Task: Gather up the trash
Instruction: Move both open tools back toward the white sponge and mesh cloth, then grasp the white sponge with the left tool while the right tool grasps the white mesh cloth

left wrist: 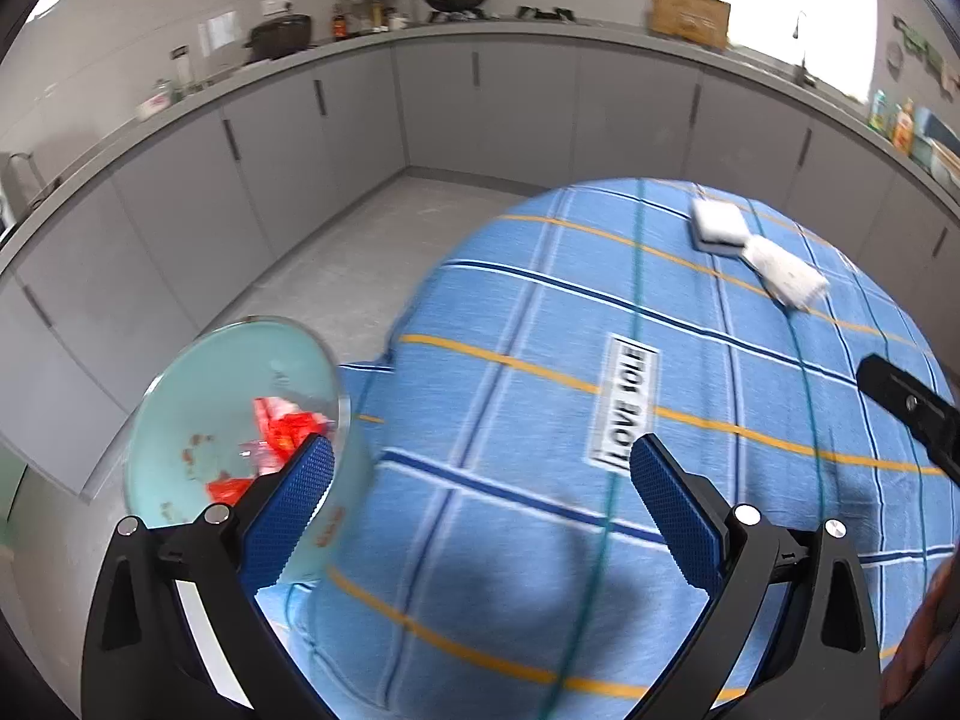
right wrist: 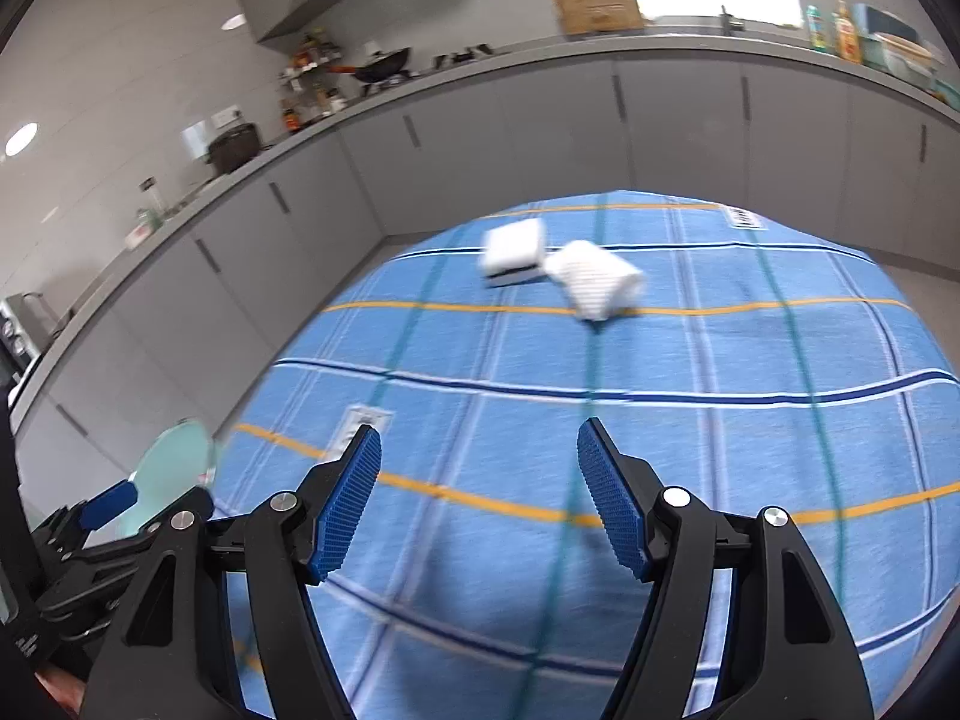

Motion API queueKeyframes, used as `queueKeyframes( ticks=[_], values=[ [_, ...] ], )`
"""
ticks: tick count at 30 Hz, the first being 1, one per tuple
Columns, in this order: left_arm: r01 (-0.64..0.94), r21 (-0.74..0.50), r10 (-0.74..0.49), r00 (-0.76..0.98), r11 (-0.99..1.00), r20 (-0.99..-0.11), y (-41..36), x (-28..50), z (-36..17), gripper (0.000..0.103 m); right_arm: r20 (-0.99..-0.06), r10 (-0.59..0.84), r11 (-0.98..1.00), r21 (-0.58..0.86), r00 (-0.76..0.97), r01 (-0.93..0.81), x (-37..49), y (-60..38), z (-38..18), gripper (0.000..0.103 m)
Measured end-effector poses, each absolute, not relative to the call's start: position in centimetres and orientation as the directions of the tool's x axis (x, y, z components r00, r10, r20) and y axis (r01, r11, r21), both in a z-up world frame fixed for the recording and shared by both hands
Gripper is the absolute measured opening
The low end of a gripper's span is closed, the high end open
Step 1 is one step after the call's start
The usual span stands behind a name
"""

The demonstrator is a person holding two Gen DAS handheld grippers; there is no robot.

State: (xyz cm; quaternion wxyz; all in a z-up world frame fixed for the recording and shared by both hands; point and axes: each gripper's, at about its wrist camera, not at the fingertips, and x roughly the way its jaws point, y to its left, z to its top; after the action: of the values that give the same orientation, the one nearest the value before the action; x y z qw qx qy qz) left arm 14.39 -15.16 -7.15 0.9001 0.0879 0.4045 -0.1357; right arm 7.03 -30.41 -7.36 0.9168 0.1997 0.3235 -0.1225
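1. Left wrist view: the left claw [left wrist: 480, 516] is spread wide and pinches nothing, though its left finger [left wrist: 288, 516] overlaps a pale green glass bowl [left wrist: 198, 420]; whether they touch I cannot tell.
2. That bowl sits tilted at the claw's left, seemingly beyond the edge of the counter [left wrist: 750, 408] with the floor behind it; what holds it up is not visible. Red wrapper scraps [left wrist: 282, 429] and a few crumbs lie inside.
3. Ahead and to the right of the claw, well apart, a white sponge with a dark base [left wrist: 717, 227] and a rolled white cloth [left wrist: 786, 270] lie touching on the blue plaid cloth. A "LOVE SOLE" label [left wrist: 627, 408] lies just ahead of the right finger.
4. Right wrist view: the right claw [right wrist: 480, 504] is likewise spread and empty, hanging above the counter [right wrist: 750, 450].
5. The sponge [right wrist: 513, 252] and rolled cloth [right wrist: 594, 285] lie well ahead of it, slightly blurred; the bowl [right wrist: 171, 483] shows to its far left beside the other claw.
6. Progress, as I judge it: the wrappers appear already gathered in the bowl, no loose trash shows on the cloth, so tipping the bowl out likely remains.
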Motion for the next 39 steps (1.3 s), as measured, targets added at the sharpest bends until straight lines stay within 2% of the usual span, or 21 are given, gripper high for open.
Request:
queueKeyframes(
  ticks=[16, 32, 34, 38, 39],
  values=[
    [0.407, 0.051, -0.224, 0.599, 0.912, -0.769, -23.2, 17.4, -8.5, 0.097, -0.682, -0.220, 0.870, 0.186, 0.698, 0.456, 10.9, -38.3, -9.3, 0.068],
    [0.443, 0.045, -0.246, 0.577, 0.895, -0.779, -30.0, 24.8, -9.2, 0.097, -0.730, -0.168, 0.915, 0.134, 0.663, 0.380, 20.5, -43.1, -11.5, 0.067],
    [0.443, 0.041, -0.250, 0.577, 0.895, -0.778, -30.7, 25.7, -9.2, 0.097, -0.746, -0.154, 0.919, 0.132, 0.648, 0.370, 21.8, -43.6, -12.2, 0.056],
    [0.446, 0.033, -0.258, 0.575, 0.895, -0.777, -32.1, 27.0, -9.4, 0.097, -0.768, -0.096, 0.922, 0.172, 0.634, 0.348, 22.9, -44.3, -13.3, 0.049],
    [0.447, 0.033, -0.259, 0.573, 0.894, -0.777, -32.5, 27.2, -9.5, 0.097, -0.768, -0.084, 0.921, 0.184, 0.635, 0.344, 22.9, -44.5, -13.4, 0.044]
  ],
)
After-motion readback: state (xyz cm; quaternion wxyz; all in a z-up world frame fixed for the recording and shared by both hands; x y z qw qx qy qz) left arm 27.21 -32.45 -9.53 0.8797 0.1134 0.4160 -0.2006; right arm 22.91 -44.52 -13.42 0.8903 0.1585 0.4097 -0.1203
